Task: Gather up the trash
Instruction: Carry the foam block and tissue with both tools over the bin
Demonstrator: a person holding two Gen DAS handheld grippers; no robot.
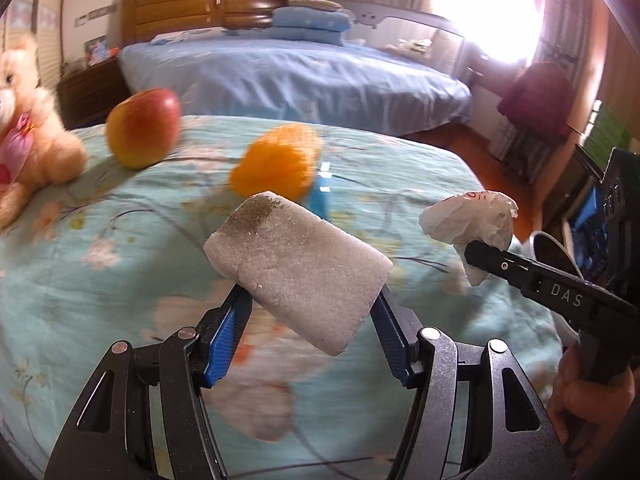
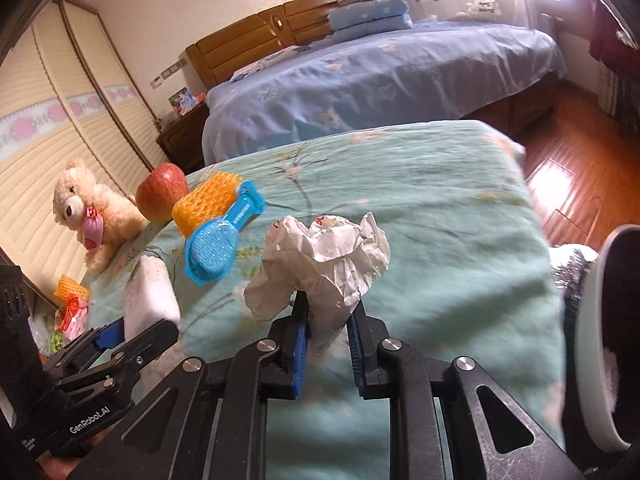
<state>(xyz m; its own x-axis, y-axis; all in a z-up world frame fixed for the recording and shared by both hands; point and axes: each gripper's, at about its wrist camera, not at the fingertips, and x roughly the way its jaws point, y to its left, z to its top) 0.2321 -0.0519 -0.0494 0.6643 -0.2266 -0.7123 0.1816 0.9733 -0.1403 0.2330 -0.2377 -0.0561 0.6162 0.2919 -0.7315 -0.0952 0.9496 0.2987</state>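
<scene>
Trash first: a white foam block (image 1: 298, 276), dirty grey-brown at its far end, sits pinched between the jaws of the left gripper (image 1: 312, 300), blue pads pressing its two sides, block lifted clear of the bed. Right gripper (image 2: 326, 320) has its jaws nearly together, pinching the lower end of a crumpled white paper wad (image 2: 326, 256) w/ red print; wad also held above the bed. In left wrist view the right gripper sits at right, a hand (image 1: 580, 400) on its handle.

Below both: bed w/ teal floral cover (image 2: 440, 208). On it, far left of the wad, a blue brush (image 2: 218, 240) lies flat, touching an orange foam fruit net (image 2: 206, 202) just behind it. Red-yellow apple (image 2: 162, 192) just left of the net, at the bed's far left corner. Cream teddy bear (image 2: 90, 210) w/ pink bow further left, near the edge.

Near left, lower down off the bed's side, a small pile of bits: another orange net (image 2: 72, 288) & red wrapper; details too small to tell.

Far side: second bed w/ blue sheet (image 2: 380, 80), wooden headboard (image 2: 272, 36), folded blue pillows (image 2: 370, 16). Louvred wardrobe doors (image 2: 60, 120) at left, wood floor (image 2: 580, 184) at right.
</scene>
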